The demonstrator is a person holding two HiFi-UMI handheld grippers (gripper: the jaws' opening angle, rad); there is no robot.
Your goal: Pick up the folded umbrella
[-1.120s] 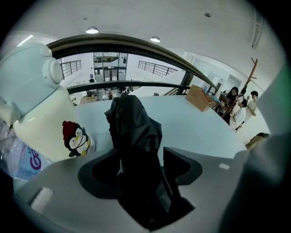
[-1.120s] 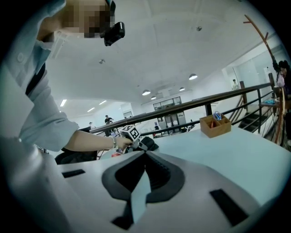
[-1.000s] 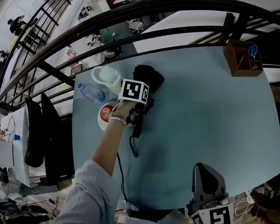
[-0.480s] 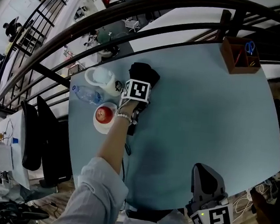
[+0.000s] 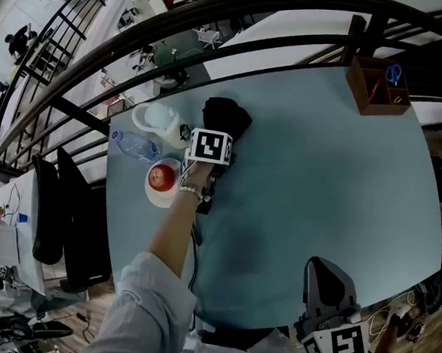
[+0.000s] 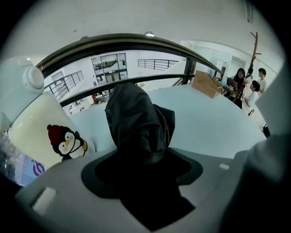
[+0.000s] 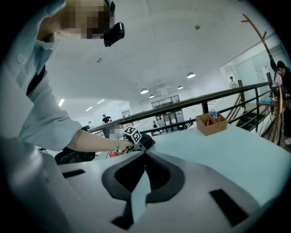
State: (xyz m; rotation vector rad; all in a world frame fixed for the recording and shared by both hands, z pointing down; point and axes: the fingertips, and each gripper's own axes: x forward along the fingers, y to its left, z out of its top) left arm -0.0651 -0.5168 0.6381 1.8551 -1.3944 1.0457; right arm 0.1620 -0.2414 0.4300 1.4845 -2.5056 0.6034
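Contact holds: left gripper (image 6: 145,175) has stayed clamped round the black folded umbrella (image 6: 136,123), still lying on the counter (image 5: 320,180) beside the mug (image 6: 45,132), apparently ready for lifting; right gripper (image 7: 145,157) idles closed, empty.

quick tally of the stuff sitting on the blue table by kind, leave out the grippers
umbrella: 1
mug: 1
water bottle: 1
plate: 1
apple: 1
wooden box: 1
total: 6
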